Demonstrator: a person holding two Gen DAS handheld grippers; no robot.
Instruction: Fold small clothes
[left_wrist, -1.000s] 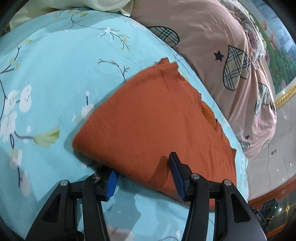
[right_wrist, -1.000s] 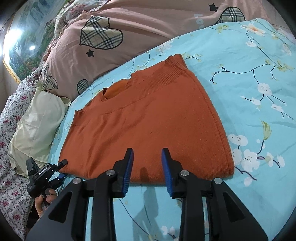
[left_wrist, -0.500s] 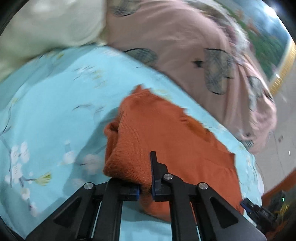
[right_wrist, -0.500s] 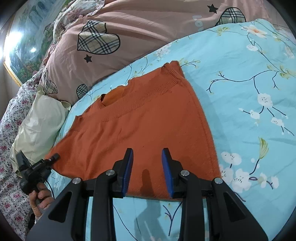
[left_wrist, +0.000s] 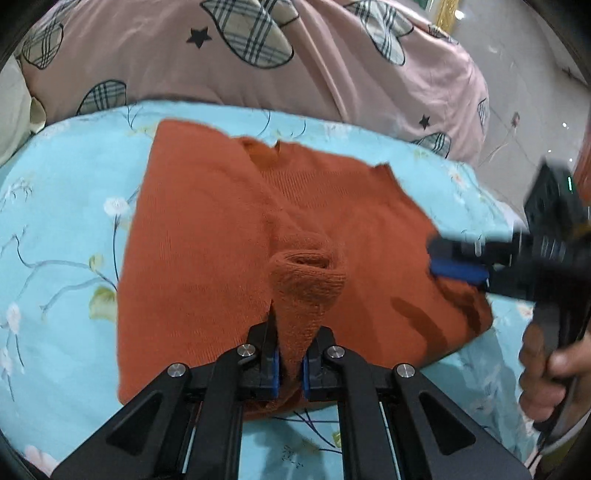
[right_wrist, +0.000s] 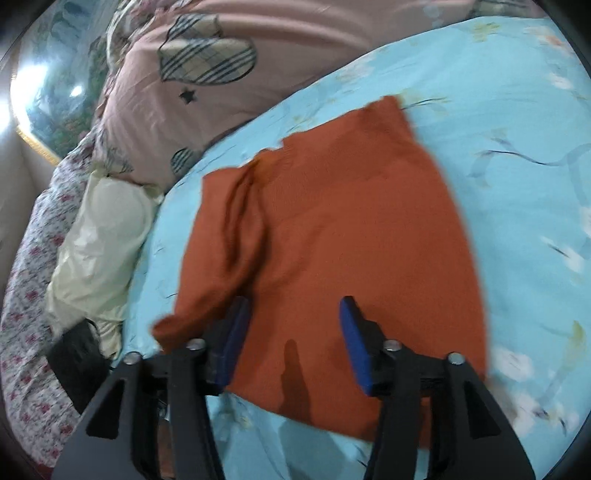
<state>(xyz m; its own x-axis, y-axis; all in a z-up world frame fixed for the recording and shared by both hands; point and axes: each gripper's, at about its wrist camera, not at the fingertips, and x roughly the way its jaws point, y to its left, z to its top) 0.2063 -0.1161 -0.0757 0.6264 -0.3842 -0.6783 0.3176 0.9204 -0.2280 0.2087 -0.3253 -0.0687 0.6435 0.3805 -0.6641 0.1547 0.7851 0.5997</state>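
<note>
1. Left wrist view: since a second ago, our left gripper (left_wrist: 290, 363) has clenched the sweater (left_wrist: 207, 236) sleeve and drawn it across the sweater, which lies on the blue sheet (left_wrist: 55, 229).
2. Our right gripper (right_wrist: 291, 339) hovers low, jaws opening, nothing pinched.

A bed fills both views, spread with a light blue sheet (left_wrist: 66, 221) printed with white blossoms and dark twigs. At 12 o'clock in the left view lies a pink quilt (left_wrist: 332, 74) bearing plaid hearts and small black stars. A cream pillow (right_wrist: 103, 236) sits at 9 o'clock in the right view, with a floral cover (right_wrist: 29, 295) of red flowers below it, toward 8 o'clock. At 10 o'clock a painting (right_wrist: 55, 103) in a gilt frame glares with reflected light. Pale glossy floor (left_wrist: 528, 103) shows at 2 o'clock in the left view.
</note>
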